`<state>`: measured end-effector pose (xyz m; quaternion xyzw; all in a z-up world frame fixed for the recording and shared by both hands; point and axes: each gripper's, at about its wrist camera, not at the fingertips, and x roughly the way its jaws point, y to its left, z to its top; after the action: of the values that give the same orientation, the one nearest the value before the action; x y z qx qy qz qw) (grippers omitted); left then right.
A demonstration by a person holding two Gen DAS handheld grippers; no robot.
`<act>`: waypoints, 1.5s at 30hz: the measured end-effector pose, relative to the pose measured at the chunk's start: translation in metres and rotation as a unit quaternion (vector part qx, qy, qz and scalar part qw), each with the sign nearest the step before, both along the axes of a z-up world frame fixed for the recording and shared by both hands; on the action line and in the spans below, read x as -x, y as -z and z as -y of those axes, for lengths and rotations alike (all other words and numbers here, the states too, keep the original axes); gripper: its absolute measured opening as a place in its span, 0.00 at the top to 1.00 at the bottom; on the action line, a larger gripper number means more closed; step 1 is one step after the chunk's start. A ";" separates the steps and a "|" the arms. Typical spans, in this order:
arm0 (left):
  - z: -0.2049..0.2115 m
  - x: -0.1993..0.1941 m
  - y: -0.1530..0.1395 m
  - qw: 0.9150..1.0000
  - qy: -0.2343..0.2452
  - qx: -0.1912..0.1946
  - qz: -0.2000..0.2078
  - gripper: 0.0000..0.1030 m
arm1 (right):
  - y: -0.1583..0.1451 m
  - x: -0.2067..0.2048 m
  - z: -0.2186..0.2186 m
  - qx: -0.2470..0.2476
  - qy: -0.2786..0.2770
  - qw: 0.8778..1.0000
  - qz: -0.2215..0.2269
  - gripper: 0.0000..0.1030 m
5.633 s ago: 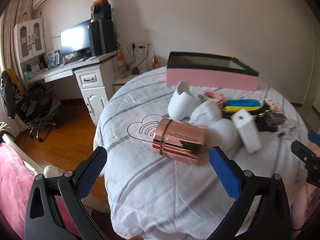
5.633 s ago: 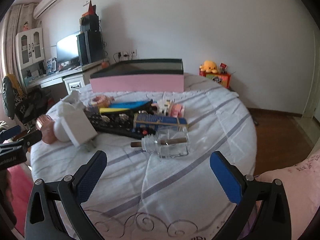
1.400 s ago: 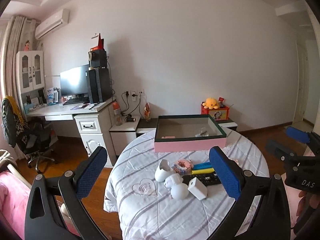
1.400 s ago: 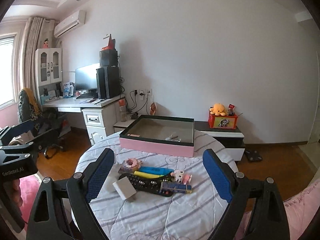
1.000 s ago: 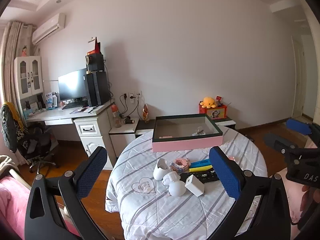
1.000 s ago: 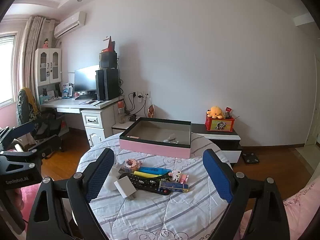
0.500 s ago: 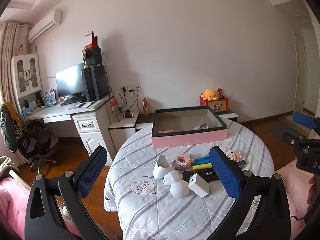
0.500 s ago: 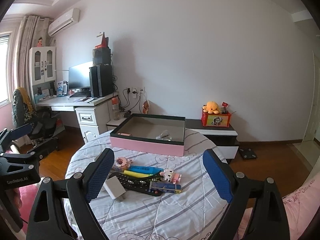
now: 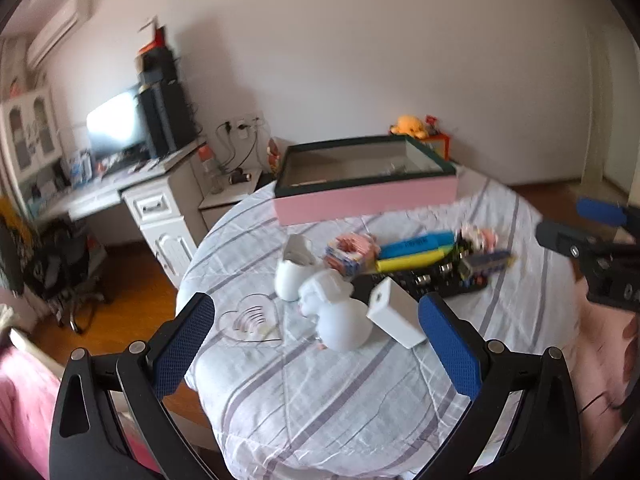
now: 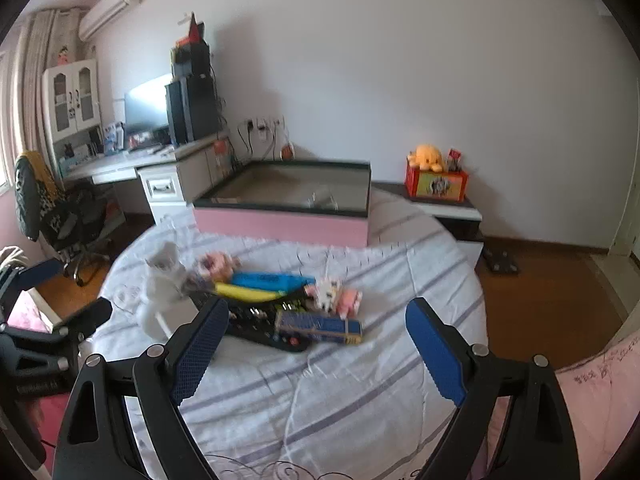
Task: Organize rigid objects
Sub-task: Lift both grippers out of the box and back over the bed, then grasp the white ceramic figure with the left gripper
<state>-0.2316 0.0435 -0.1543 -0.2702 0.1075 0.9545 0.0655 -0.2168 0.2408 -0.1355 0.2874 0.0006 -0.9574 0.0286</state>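
Left gripper (image 9: 316, 344) jaws wide, empty; white figurine (image 9: 340, 316) near table (image 9: 320, 420) left edge, likely fragile, grab its round body. Right gripper (image 10: 316, 344) wide, empty; blue box (image 10: 320, 326) mid-table, stiff, light, pinch long sides.

The left gripper (image 9: 316, 342) angles downward with its jaws spread wide and nothing between its blue pads (image 9: 182, 346); the right gripper (image 10: 316, 352) is tilted down likewise, jaws wide apart and empty; part of a hand (image 9: 630, 344) shows behind the right gripper in the left wrist view.
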 end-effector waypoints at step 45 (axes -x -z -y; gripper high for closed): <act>-0.001 0.032 0.028 0.995 0.082 -0.036 0.041 0.04 | 0.078 0.082 -0.017 0.062 -0.006 0.991 0.117 0.11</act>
<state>-0.2631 0.0448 -0.1820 -0.2971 0.0923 0.9372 0.1576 -0.2990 0.2581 -0.2133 0.3956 -0.0606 -0.9150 0.0516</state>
